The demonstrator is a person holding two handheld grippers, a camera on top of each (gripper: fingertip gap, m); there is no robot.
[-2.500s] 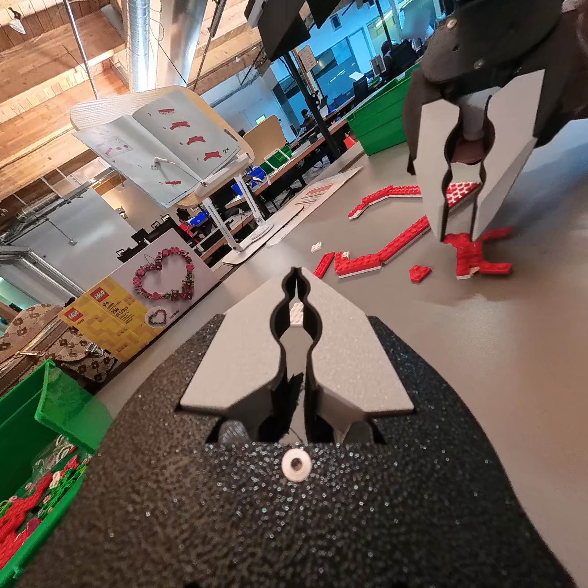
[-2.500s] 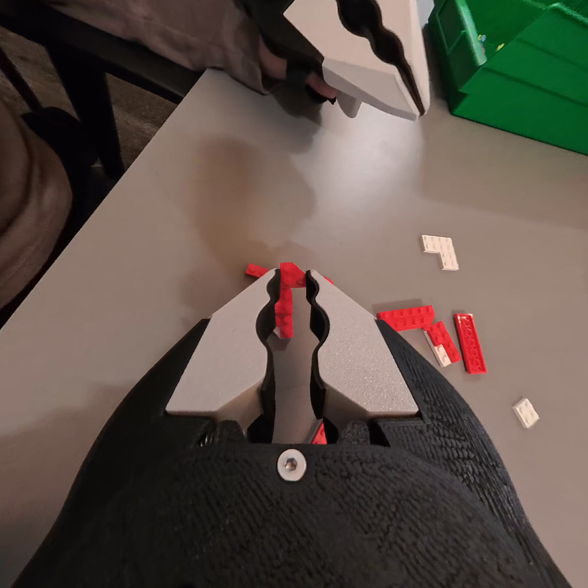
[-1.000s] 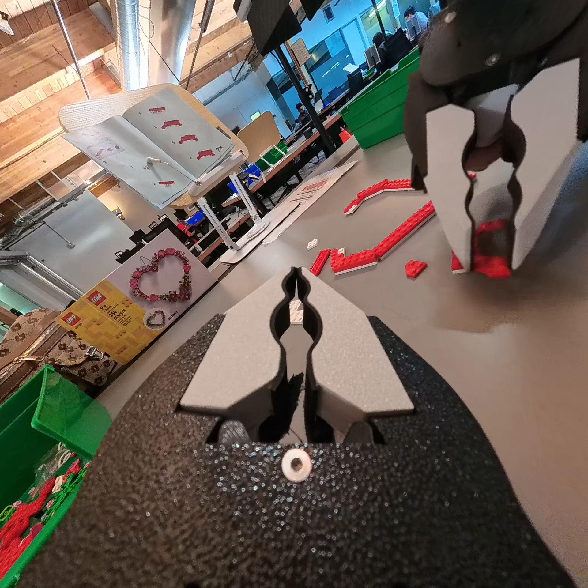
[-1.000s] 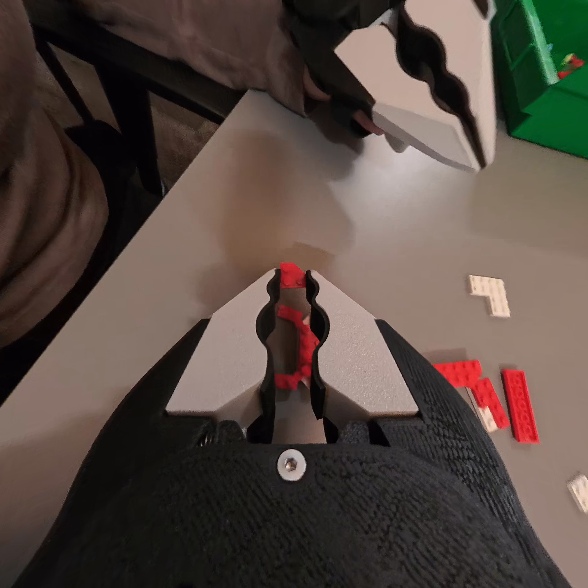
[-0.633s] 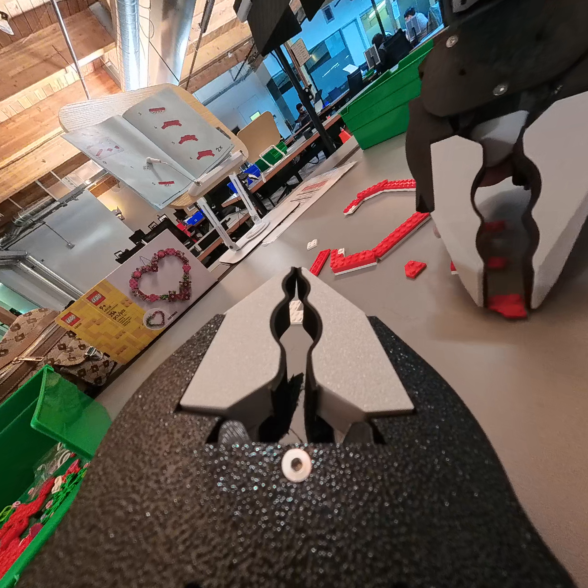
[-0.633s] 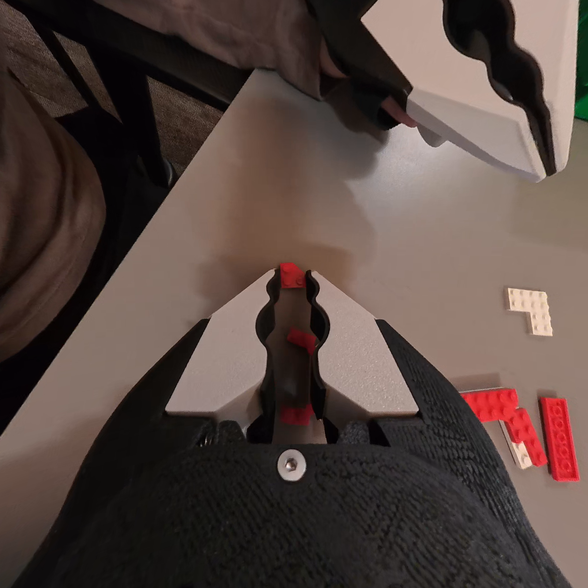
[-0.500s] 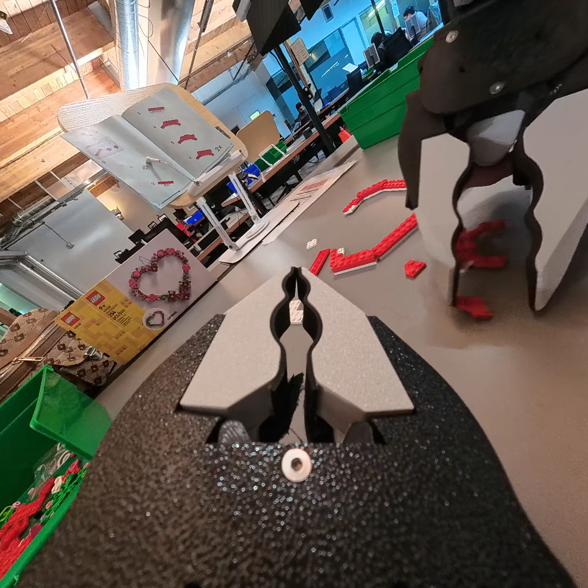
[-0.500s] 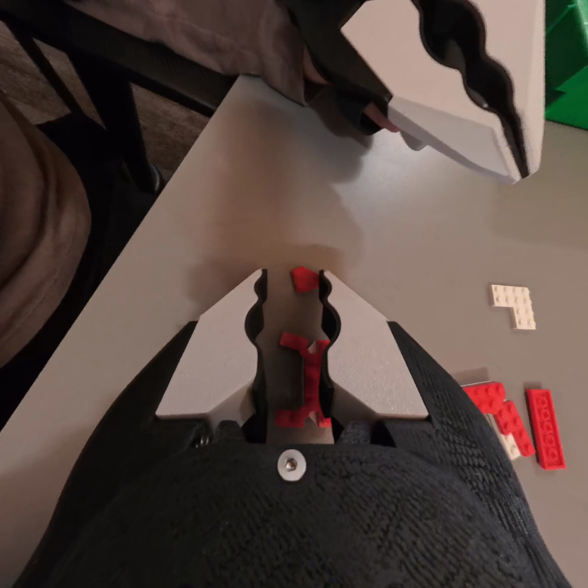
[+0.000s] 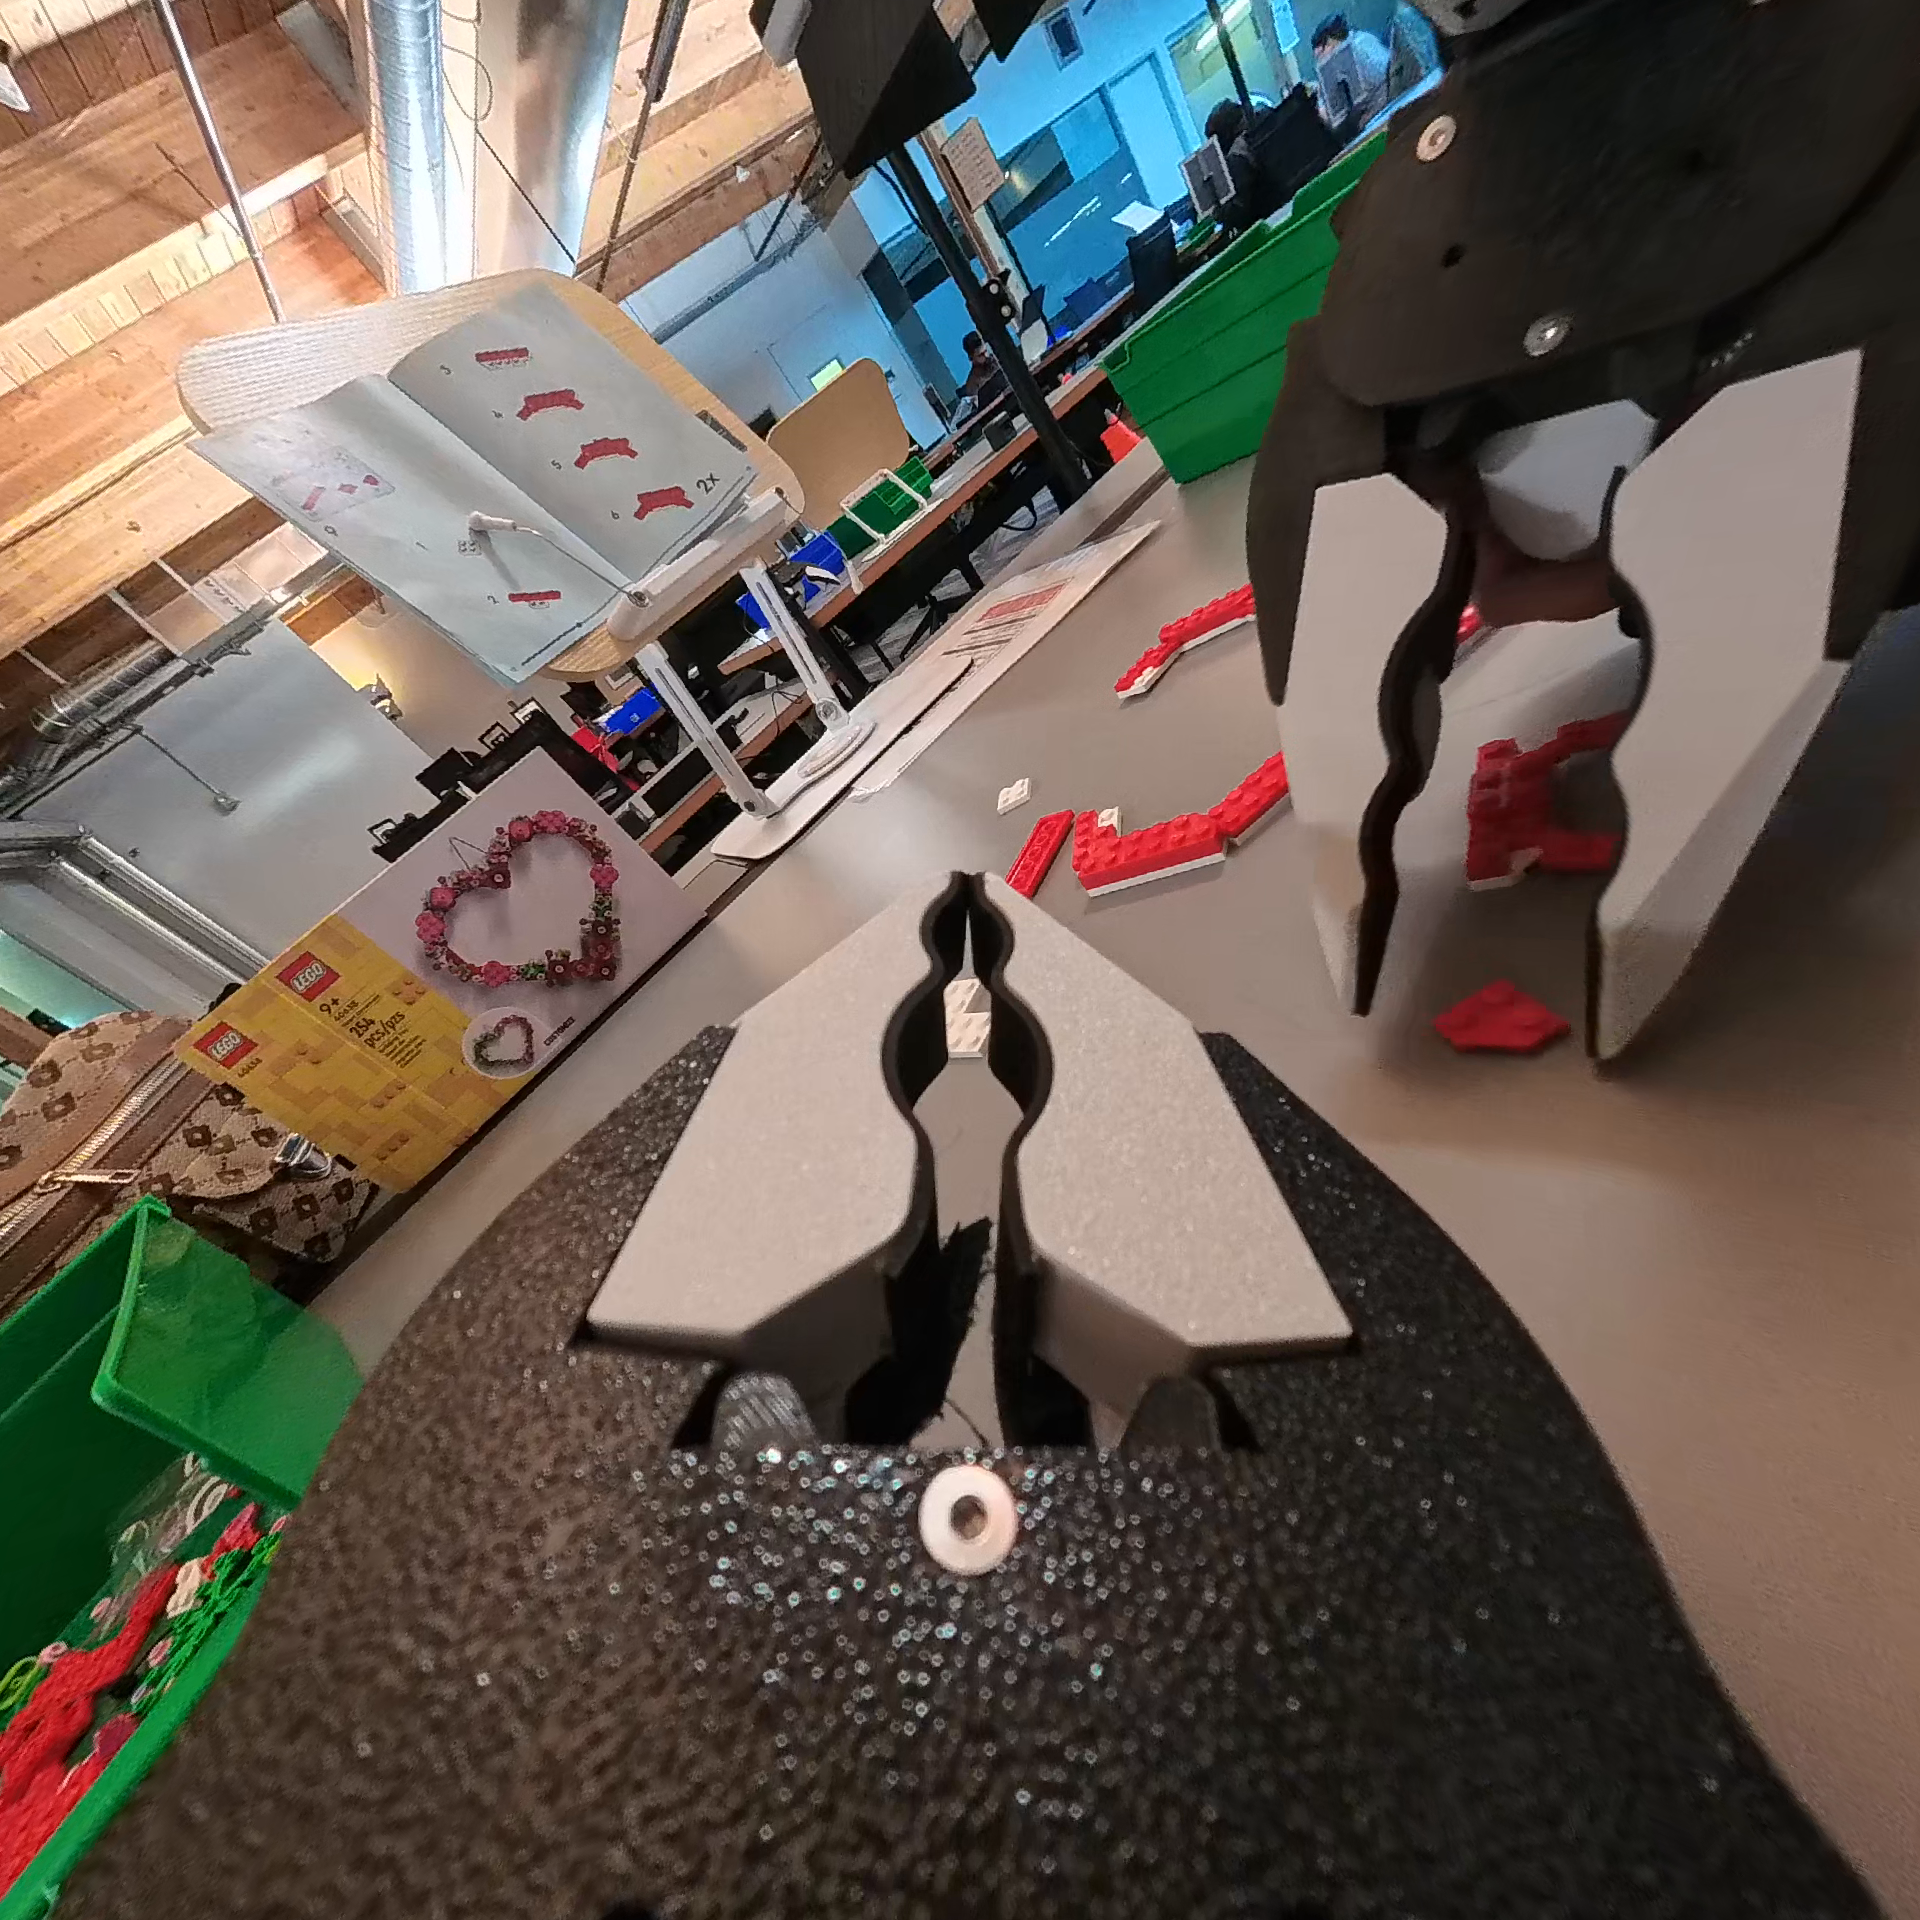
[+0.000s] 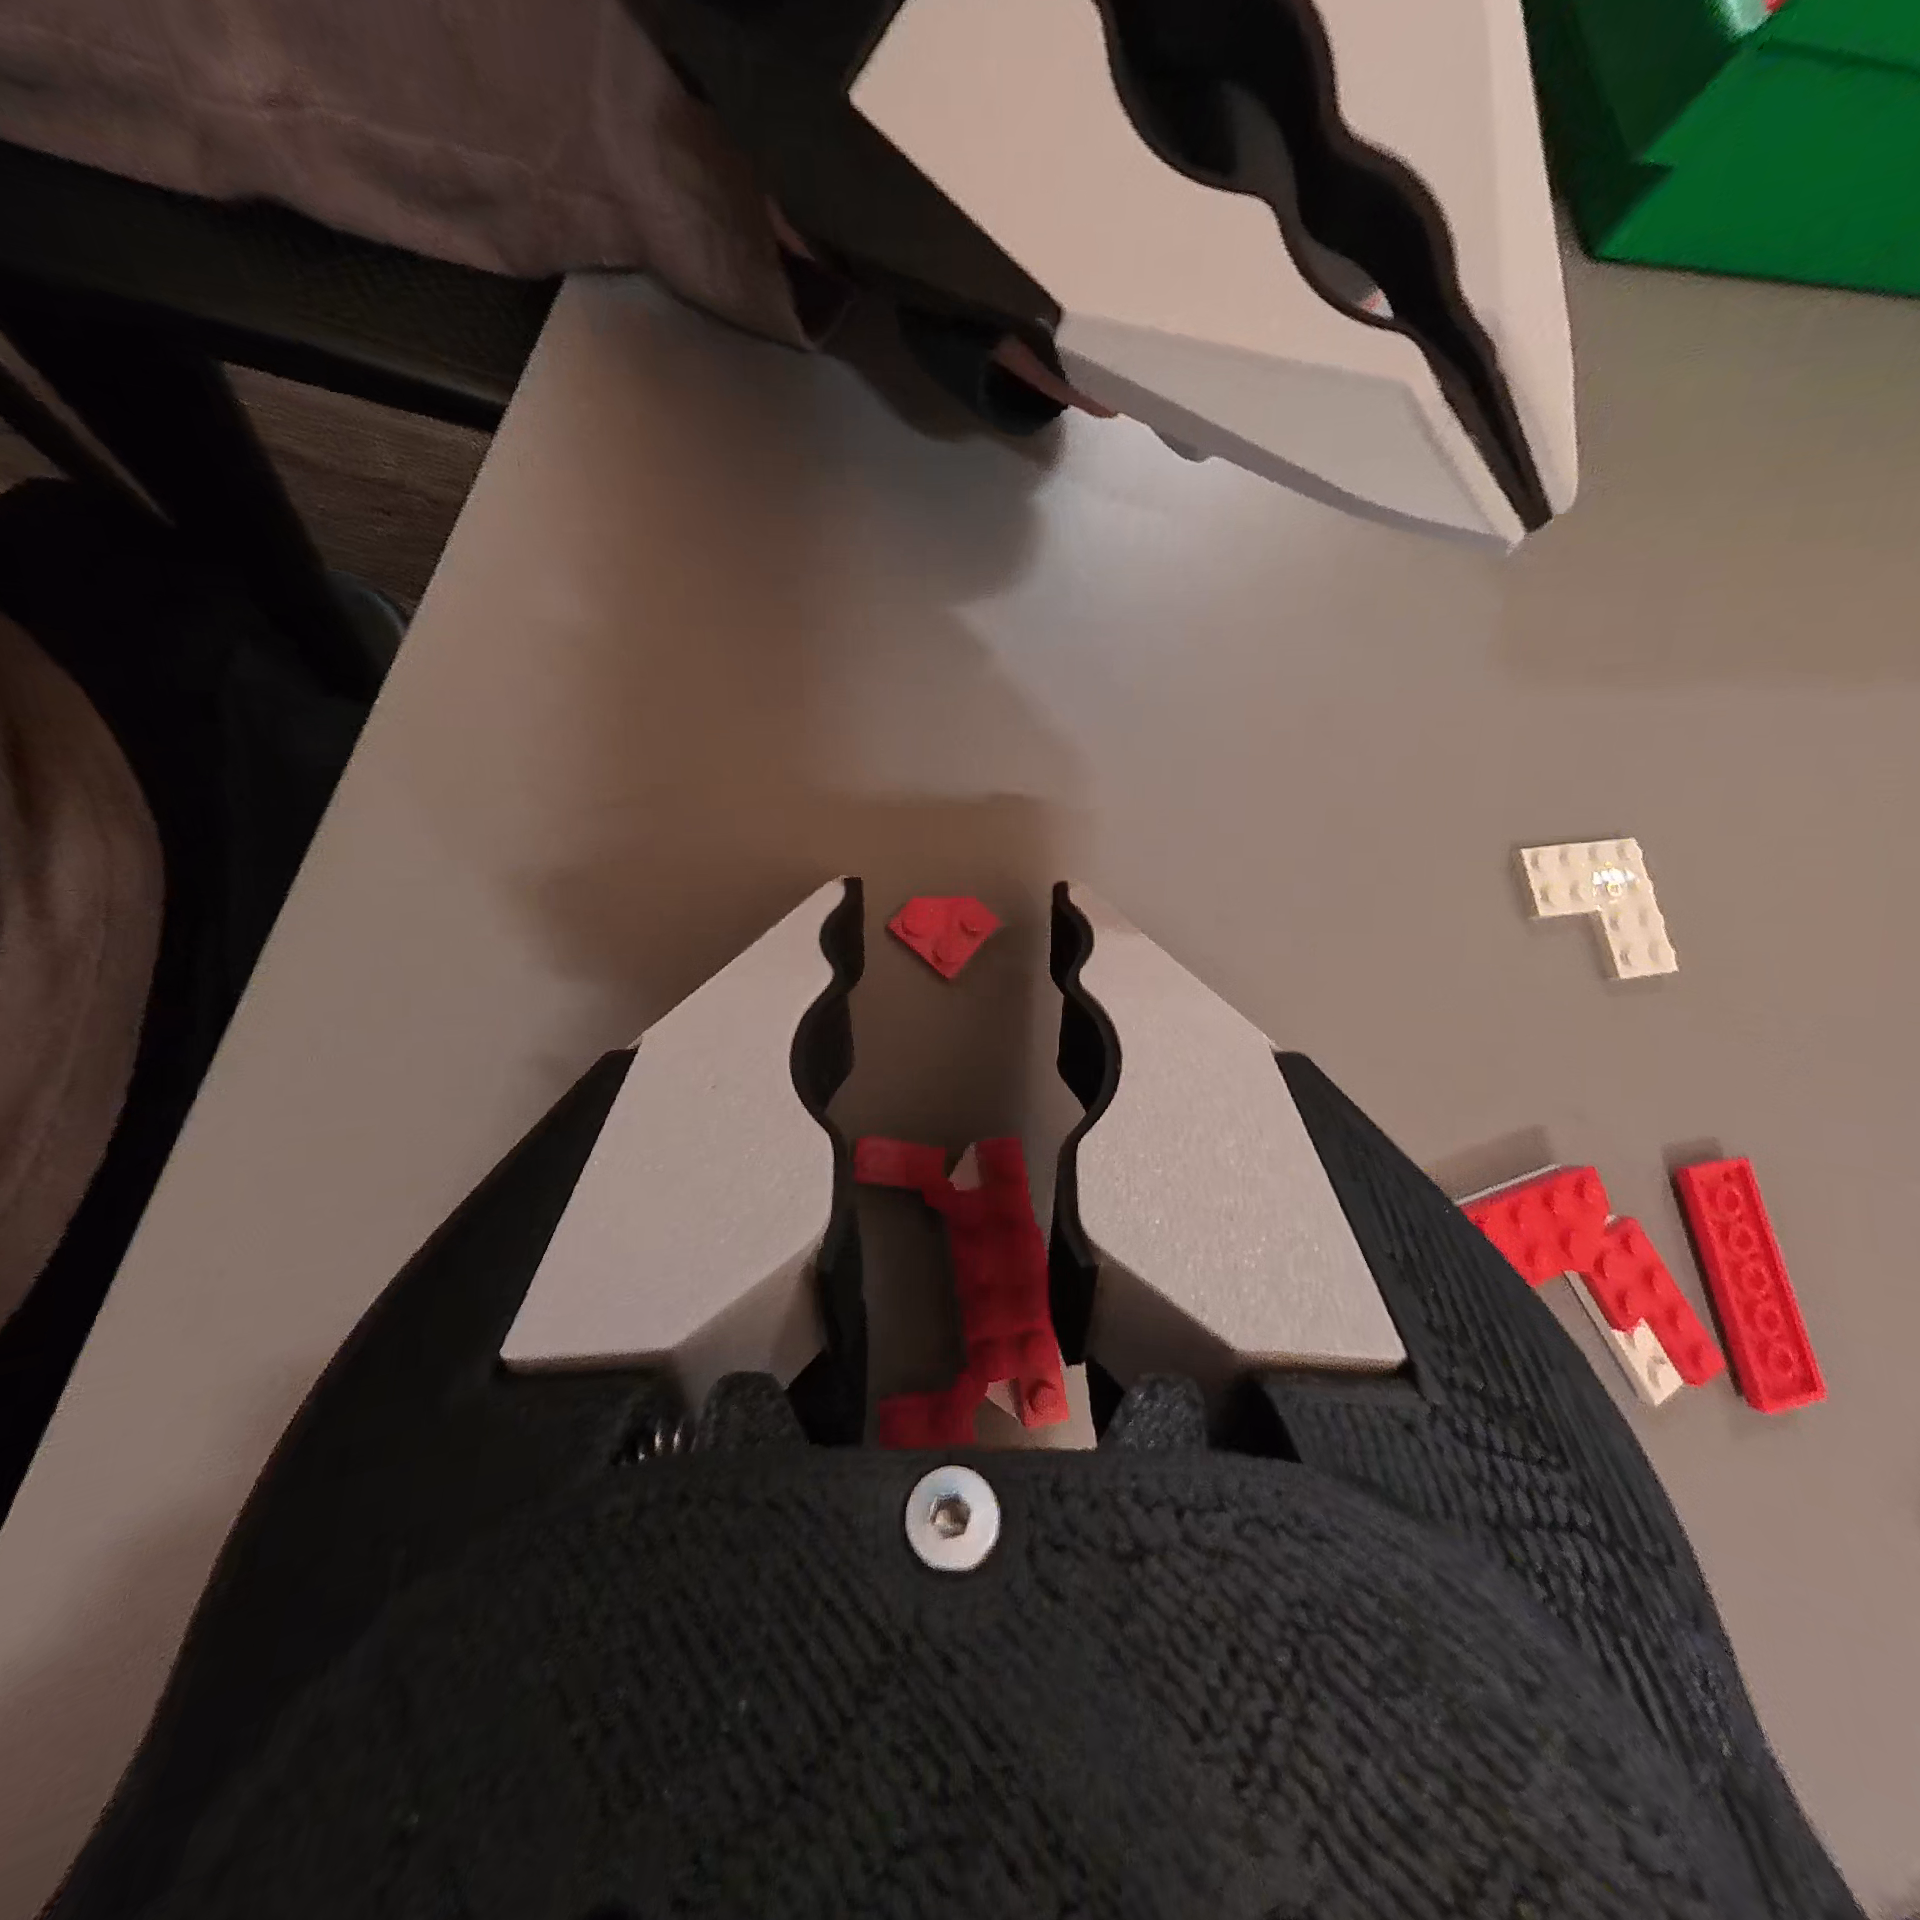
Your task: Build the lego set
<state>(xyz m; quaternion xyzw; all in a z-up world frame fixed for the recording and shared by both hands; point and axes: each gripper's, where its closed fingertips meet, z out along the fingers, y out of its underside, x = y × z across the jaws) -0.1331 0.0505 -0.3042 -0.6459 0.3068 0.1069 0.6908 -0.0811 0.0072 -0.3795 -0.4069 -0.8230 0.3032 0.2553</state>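
My right gripper (image 10: 956,891) is open and empty, fingertips just above the grey table (image 10: 727,675). A small red wedge plate (image 10: 945,930) lies flat on the table between its fingertips, touching neither. A curved red assembly (image 10: 987,1278) lies on the table under the jaws, further back. In the left wrist view the right gripper (image 9: 1481,1029) straddles the wedge plate (image 9: 1501,1029), with the assembly (image 9: 1527,821) behind it. My left gripper (image 9: 966,883) is shut and empty, low over the table. It also shows at the top of the right wrist view (image 10: 1527,509).
A white L-shaped plate (image 10: 1600,909), a red-and-white piece (image 10: 1579,1247) and a long red plate (image 10: 1751,1283) lie to the right. More red strips (image 9: 1174,842) lie further back. An instruction booklet (image 9: 499,468) on a stand, the set's box (image 9: 436,997) and green bins (image 9: 125,1455) stand around. The table edge (image 10: 447,582) runs along the left. The left gripper's tips are roughly 10 centimeters from the right gripper's. Left tips and right tips are each some 12 centimeters from the red-and-white piece (image 10: 1579,1247). The left camera catches it too, in the left wrist view (image 9: 1113,847).
My right gripper was shut on the small red wedge plate; it has opened and let the plate go onto the table, then opened wider. The left gripper has stayed shut and still.
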